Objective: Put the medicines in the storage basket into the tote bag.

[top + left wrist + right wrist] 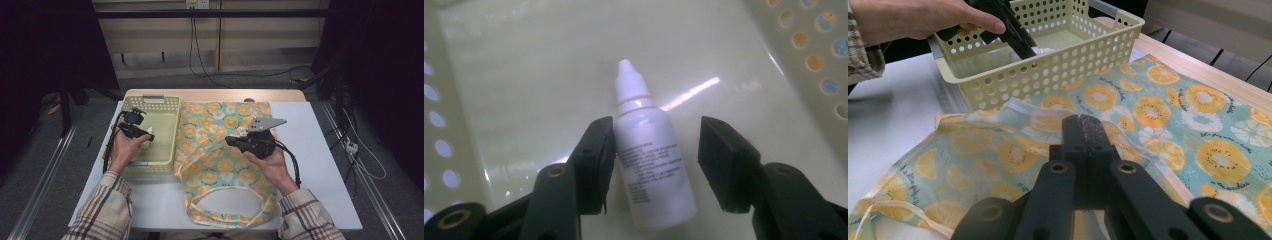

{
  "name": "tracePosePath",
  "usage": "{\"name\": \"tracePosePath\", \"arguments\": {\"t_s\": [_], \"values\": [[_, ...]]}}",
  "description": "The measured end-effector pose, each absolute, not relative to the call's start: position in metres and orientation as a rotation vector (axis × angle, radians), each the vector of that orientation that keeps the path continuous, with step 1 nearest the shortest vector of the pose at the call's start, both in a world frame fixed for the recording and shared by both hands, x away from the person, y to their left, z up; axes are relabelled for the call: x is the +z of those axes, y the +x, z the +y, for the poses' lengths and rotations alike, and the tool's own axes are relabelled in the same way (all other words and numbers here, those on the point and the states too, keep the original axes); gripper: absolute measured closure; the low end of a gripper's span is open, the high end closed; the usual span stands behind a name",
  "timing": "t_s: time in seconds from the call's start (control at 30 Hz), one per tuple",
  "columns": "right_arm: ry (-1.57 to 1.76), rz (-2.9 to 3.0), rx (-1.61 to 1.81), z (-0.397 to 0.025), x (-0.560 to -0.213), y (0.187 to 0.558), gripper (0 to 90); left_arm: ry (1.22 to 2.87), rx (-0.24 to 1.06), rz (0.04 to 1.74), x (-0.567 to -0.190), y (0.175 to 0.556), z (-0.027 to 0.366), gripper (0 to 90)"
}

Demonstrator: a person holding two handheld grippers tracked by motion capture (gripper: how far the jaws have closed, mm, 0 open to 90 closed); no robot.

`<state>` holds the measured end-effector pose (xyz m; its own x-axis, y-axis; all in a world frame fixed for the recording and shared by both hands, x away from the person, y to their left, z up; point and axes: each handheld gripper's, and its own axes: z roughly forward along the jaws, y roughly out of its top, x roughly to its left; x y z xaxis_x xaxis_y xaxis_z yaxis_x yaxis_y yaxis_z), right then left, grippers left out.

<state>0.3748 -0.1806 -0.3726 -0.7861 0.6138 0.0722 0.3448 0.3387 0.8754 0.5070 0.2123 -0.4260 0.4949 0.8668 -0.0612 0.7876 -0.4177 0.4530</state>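
A small white dropper bottle (651, 165) lies on the floor of a pale yellow perforated basket (150, 99). My left gripper (656, 160) is open around it; one jaw touches the bottle's side and the other stands apart. From above, the left gripper (145, 136) reaches into the basket at the bottle (147, 142). An orange-slice print cloth bag (225, 170) lies flat beside the basket. My right gripper (231, 141) is shut on the bag's upper layer, which creases up toward the jaws (1083, 125).
The basket (1048, 75) sits at the table's left, touching the bag (1198, 125). The left gripper (1018, 40) and a hand show over the basket's rim. A white mat (310, 165) covers the table, bare to the right of the bag. Cables trail from both grippers.
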Motion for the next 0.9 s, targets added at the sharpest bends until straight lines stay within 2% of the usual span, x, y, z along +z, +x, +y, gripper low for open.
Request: {"name": "tracePosePath", "arguments": {"t_s": [0.2,0.37,0.43,0.9], "values": [[0.857,2.336,1.426,-0.180,-0.374,0.375,90.0,2.329,0.237,1.402,-0.431,0.509,0.212,57.5],[0.861,2.336,1.428,-0.181,-0.374,0.375,90.0,2.361,0.232,1.408,-0.431,0.510,0.211,59.7],[0.863,2.335,1.428,-0.181,-0.374,0.375,90.0,2.363,0.275,1.403,-0.430,0.510,0.211,59.9],[0.865,2.338,1.425,-0.181,-0.375,0.377,90.0,2.184,0.345,1.345,-0.410,0.505,0.220,60.3]]}}
